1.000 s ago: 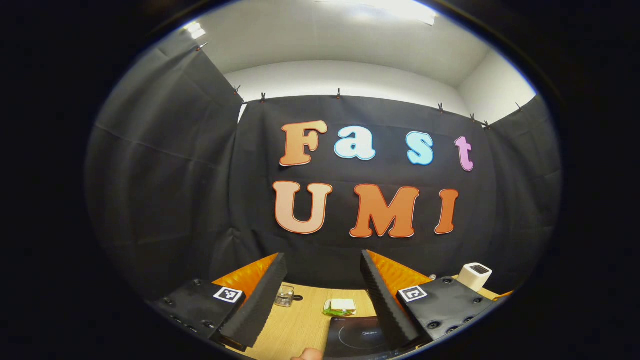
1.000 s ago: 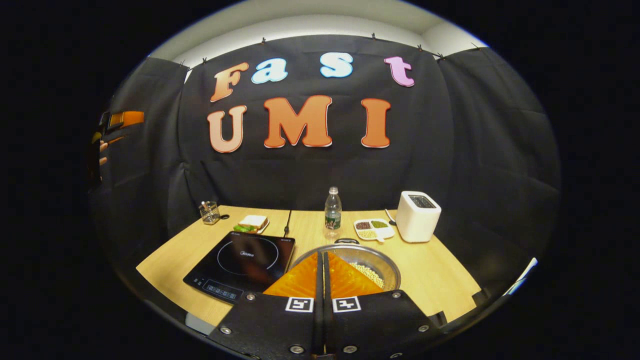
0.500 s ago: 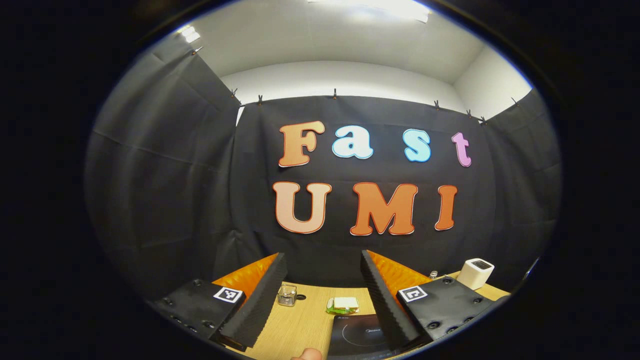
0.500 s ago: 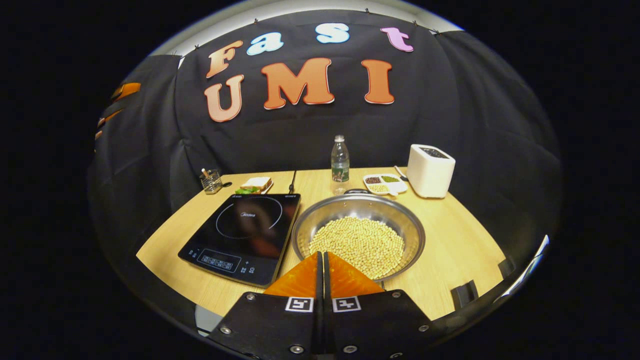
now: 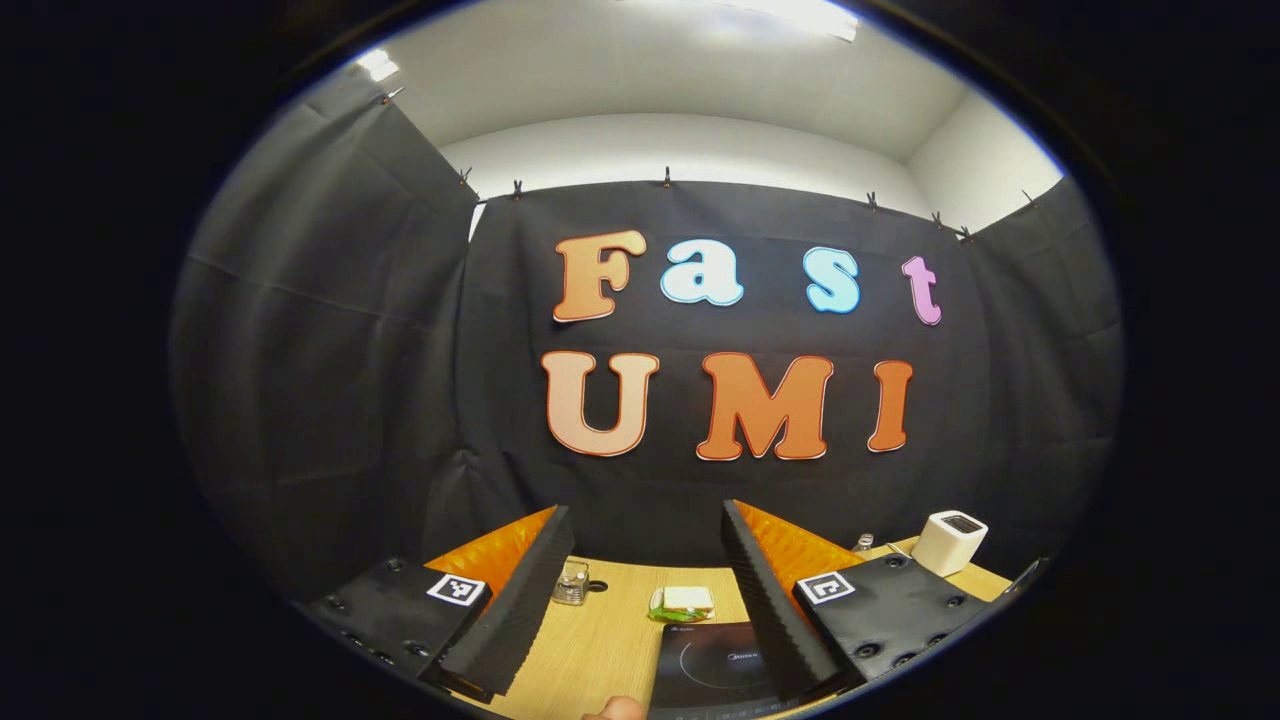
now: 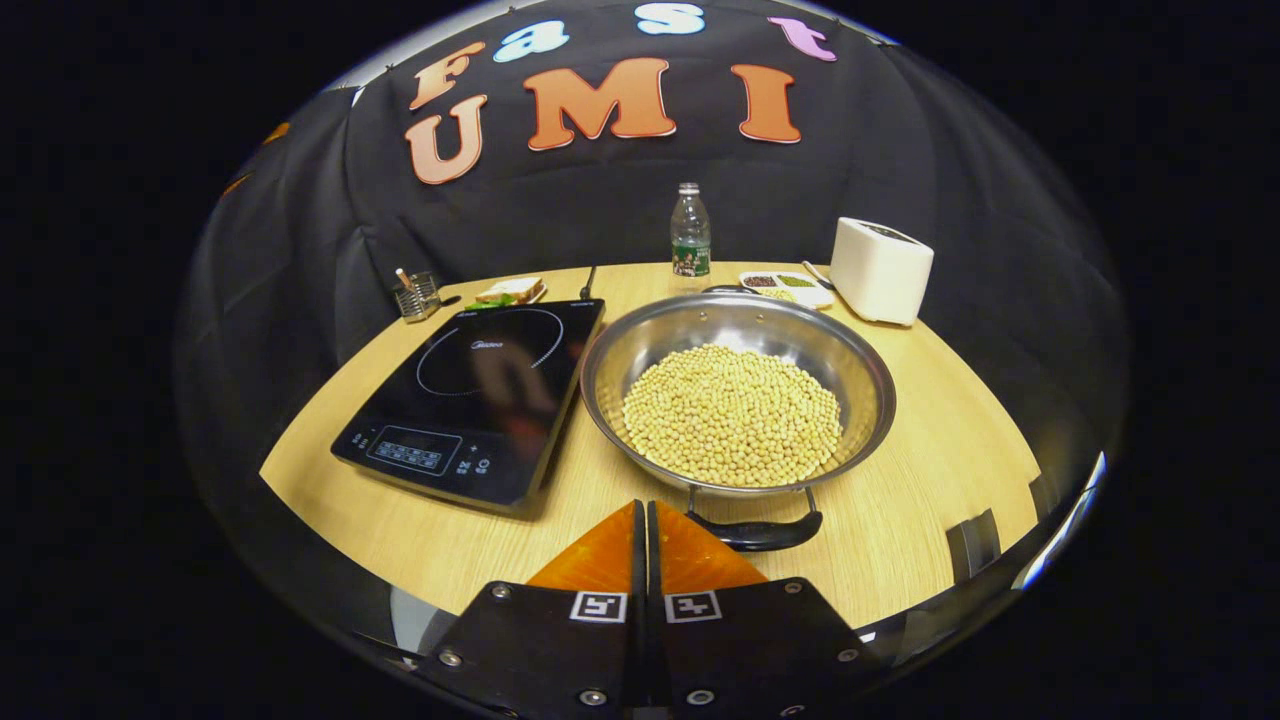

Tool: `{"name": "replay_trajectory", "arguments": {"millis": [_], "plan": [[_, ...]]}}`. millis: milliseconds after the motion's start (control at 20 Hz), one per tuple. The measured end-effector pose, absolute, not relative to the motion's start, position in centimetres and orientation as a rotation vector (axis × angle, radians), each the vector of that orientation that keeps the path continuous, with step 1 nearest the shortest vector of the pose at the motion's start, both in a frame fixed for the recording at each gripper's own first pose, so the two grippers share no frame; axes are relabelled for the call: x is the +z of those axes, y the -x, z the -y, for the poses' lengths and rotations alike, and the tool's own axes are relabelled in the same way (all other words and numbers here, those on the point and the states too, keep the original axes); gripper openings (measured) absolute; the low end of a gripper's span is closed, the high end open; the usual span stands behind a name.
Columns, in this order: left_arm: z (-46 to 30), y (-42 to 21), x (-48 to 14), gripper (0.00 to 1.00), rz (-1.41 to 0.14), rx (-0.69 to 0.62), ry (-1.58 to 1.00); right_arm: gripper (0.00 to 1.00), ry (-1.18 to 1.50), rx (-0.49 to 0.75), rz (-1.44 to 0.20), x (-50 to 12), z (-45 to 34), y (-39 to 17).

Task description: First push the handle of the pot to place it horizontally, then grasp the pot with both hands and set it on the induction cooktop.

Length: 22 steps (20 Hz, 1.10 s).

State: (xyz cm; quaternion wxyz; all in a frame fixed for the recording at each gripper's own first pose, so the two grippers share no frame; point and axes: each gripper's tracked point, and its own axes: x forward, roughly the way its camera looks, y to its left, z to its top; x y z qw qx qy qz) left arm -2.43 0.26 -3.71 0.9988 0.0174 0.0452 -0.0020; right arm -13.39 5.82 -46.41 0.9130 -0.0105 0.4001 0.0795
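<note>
The right claw (image 6: pixel 645 512), its fingers pressed together on nothing, has tipped downward over the last second, so the right gripper view now takes in the whole pot (image 6: pixel 738 396) of beans and its near handle (image 6: pixel 755 532) just ahead of the tips. The pot sits on the bench (image 6: pixel 930 470) touching the right edge of the cooktop (image 6: pixel 475 400), not yet on it. The left claw (image 5: pixel 645 585) hangs wide and empty, barely shifted, high above the bench's left side. This looks like the approach to the handle push; nothing is grasped.
</note>
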Motion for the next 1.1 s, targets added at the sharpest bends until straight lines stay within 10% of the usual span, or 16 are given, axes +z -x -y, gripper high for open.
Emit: {"name": "replay_trajectory", "arguments": {"millis": [1100], "plan": [[3.0, -0.1, -6.4, 0.98, -0.126, -0.038, -0.019, 0.0, -0.039, -0.024, -0.873, -47.9, 4.2, 11.5]]}}
